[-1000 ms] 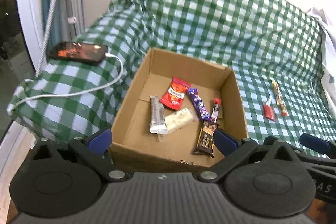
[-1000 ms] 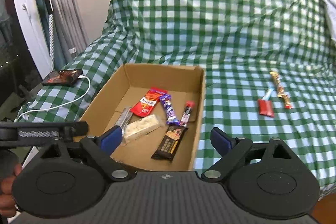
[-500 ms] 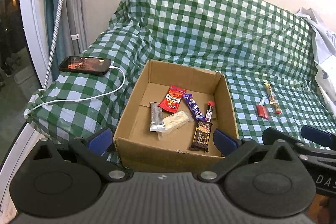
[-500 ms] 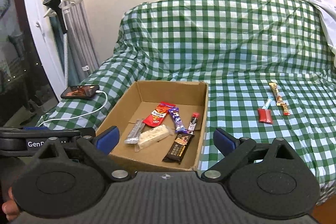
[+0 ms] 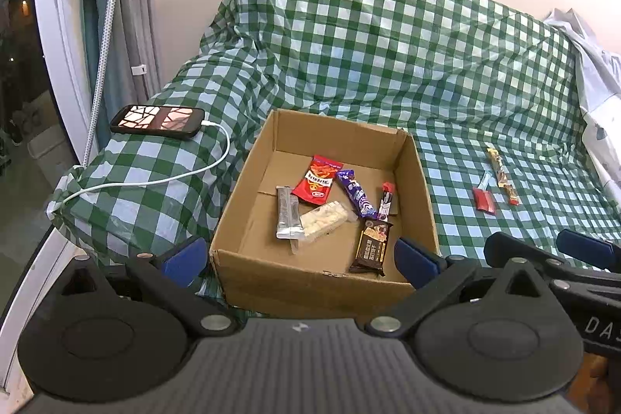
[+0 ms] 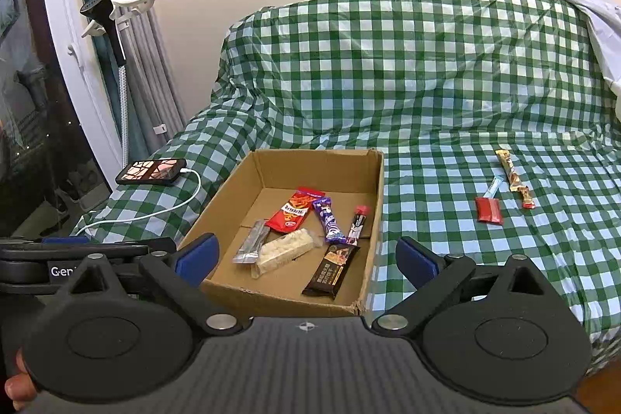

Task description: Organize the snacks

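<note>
A cardboard box (image 6: 372, 204) is found on the checked sofa cover (image 6: 427, 84), towards the seat's left end. Six wrapped snacks are noted inside it, among them a dark chocolate bar (image 6: 332, 271) near the front wall and a red packet (image 6: 295, 214) farther back. Two more lie on the cover towards the seat's right end, well apart from the box: a small red packet (image 6: 490, 209) and, just beside it, a slim gold stick (image 6: 514, 178).

The left gripper (image 5: 299, 256) and right gripper (image 6: 306, 256) are both seen spread wide with nothing between the pads.

The two loose snacks are judged light, thin and slippery in foil, and likely crushable. A grip across the narrow middle is recommended, with the lower finger slid under against the yielding cover.
</note>
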Available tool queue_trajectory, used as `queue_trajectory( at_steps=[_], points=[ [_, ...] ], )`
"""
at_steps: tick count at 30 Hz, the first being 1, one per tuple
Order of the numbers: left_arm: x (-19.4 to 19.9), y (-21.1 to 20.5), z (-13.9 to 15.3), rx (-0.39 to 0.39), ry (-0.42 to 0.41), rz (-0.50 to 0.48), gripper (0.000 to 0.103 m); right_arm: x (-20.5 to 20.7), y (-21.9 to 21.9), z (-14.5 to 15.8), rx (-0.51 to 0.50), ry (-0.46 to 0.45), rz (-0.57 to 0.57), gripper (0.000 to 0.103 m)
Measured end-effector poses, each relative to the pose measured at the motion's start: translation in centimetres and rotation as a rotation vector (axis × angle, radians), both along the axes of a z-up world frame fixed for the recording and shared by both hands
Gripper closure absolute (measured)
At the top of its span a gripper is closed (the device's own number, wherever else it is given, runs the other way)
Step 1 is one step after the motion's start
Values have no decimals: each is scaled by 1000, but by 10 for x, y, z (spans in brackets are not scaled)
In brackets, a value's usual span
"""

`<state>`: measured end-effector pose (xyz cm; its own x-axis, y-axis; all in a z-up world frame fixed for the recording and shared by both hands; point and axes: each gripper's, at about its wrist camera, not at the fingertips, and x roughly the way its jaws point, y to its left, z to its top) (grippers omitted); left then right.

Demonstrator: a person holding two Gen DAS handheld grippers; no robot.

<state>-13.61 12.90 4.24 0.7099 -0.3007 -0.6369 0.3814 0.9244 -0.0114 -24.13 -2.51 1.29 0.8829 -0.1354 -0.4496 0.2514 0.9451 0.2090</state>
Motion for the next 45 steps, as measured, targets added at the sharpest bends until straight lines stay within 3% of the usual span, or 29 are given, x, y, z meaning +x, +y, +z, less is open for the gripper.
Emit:
queue_trajectory(
  at_steps=[31, 37, 45],
  points=[
    [33, -23, -27, 44, 100, -1, 0, 26, -23, -25, 71, 96, -16, 4],
    [42, -55, -22, 62, 107, -45, 0, 24, -49, -25, 75, 59, -92, 4],
    [68, -147, -23, 76, 196, -153, 0, 11, -137, -41, 108, 50, -299, 4]
  ],
)
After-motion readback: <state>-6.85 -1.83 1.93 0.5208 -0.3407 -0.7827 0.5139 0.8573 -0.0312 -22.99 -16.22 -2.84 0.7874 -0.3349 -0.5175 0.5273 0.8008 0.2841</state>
